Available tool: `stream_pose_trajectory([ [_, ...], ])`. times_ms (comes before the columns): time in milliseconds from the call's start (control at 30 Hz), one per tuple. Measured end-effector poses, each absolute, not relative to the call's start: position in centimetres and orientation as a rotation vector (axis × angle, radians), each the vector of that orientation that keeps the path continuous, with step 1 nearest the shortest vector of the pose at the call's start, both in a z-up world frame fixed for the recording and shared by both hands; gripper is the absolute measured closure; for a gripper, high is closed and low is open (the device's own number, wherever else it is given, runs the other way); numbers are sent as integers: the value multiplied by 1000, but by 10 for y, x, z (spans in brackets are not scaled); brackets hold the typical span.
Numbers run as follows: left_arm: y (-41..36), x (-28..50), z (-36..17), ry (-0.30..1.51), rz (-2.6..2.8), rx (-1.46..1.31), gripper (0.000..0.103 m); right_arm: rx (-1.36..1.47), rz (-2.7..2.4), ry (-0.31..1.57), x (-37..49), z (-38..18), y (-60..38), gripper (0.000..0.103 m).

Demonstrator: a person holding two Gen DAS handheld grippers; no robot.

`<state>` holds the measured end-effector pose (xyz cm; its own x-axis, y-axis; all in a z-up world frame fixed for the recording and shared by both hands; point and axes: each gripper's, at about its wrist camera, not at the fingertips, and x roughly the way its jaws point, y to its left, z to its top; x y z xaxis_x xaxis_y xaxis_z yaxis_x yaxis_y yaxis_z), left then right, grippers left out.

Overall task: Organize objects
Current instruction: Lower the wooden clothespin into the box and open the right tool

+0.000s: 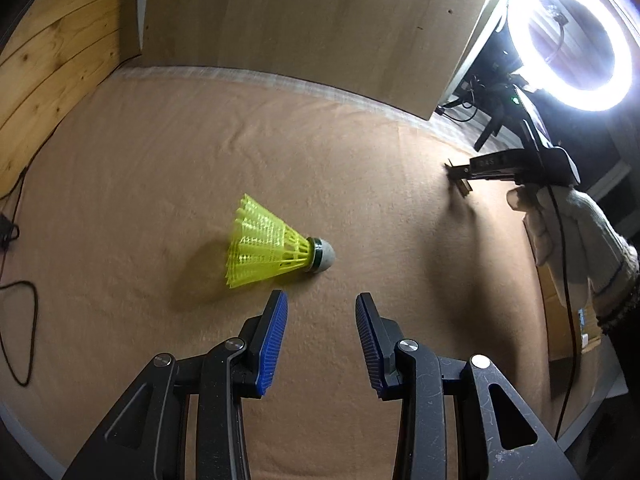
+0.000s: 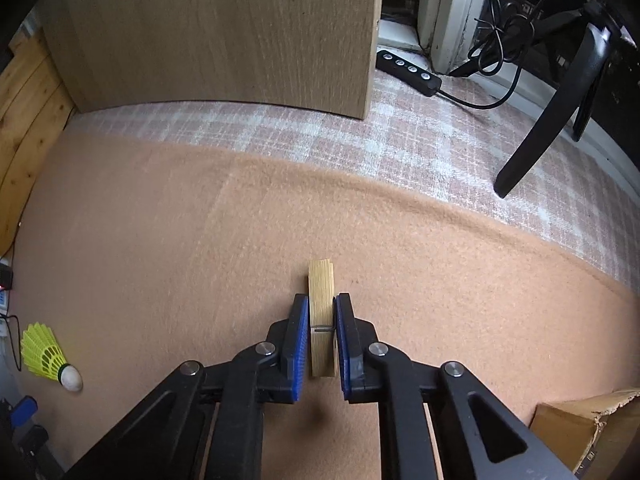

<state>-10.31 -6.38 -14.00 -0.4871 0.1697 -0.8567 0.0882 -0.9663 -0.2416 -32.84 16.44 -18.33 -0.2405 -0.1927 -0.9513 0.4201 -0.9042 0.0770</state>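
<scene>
A yellow plastic shuttlecock [image 1: 272,248] with a white cork tip lies on its side on the tan blanket [image 1: 160,160]. My left gripper [image 1: 322,300] hovers just short of it, open, with nothing between its blue pads; the cork lies just beyond the left fingertip. In the right wrist view the shuttlecock [image 2: 48,356] shows at the far left. My right gripper [image 2: 322,300] is shut on a wooden clothespin [image 2: 321,280], its pads pressed on both sides near the metal spring. From the left wrist view the right gripper [image 1: 456,172] points down at the blanket, held by a gloved hand [image 1: 572,232].
A tall wooden panel [image 1: 300,20] stands behind the blanket. A ring light [image 1: 572,40] glares at the right, its tripod leg [image 2: 548,120] on plaid cloth beside a power strip [image 2: 408,70]. A cardboard box [image 2: 588,432] sits near right. Cables [image 1: 16,300] trail at the left.
</scene>
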Motion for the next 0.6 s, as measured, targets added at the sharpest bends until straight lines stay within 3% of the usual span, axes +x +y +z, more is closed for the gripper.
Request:
stream_pose_trajectory([
  [600,-59,-91,-123,-396,2659,-1524,65,1481,-2303,11,-229,-100,269,91],
])
